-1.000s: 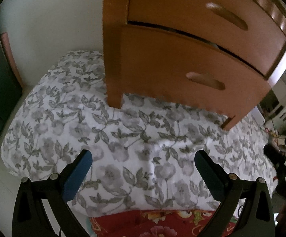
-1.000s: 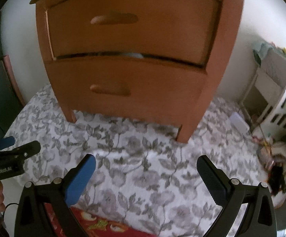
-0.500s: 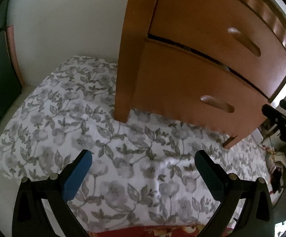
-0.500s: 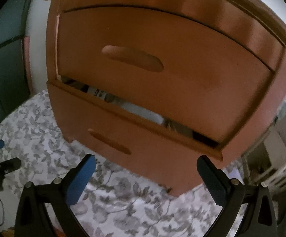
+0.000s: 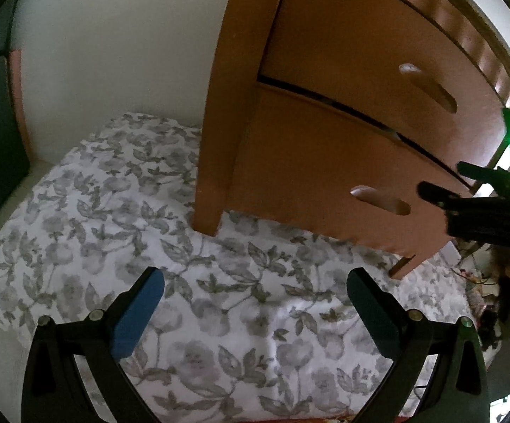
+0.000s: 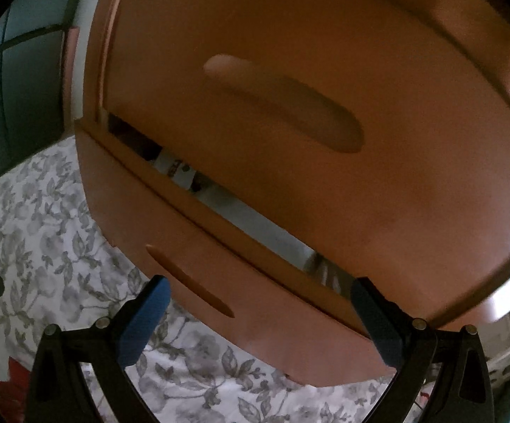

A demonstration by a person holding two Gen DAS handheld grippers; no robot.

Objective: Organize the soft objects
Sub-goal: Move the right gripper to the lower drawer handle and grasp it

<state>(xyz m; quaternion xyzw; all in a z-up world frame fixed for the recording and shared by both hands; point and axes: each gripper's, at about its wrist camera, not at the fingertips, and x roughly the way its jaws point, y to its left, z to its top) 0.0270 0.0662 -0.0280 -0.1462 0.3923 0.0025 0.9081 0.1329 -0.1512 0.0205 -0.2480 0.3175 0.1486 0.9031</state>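
While the left wrist view looks down at the floor, the left gripper (image 5: 255,308) hangs with jaws spread wide and nothing between the blue pads, above a white quilt with grey floral print (image 5: 121,218) spread flat on the floor. Wooden nightstand (image 5: 290,162) stands on the quilt against the white wall (image 5: 121,46), two drawers, front leg pressing into the fabric. Right gripper (image 5: 441,185) enters from the right edge of this view, close to the lower drawer's handle slot (image 5: 381,201); green LED lit on its body. Right wrist view: right gripper (image 6: 256,319) also fully released, holding nothing, close up to the nightstand (image 6: 396,183) front. Upper drawer (image 6: 325,70) fills most of the frame; lower drawer (image 6: 170,232) sits slightly pulled out, gap shows white items inside, too blurred to identify. Quilt (image 6: 43,246) visible below left, with a red floral fabric (image 6: 12,384) at its near edge, bottom left.
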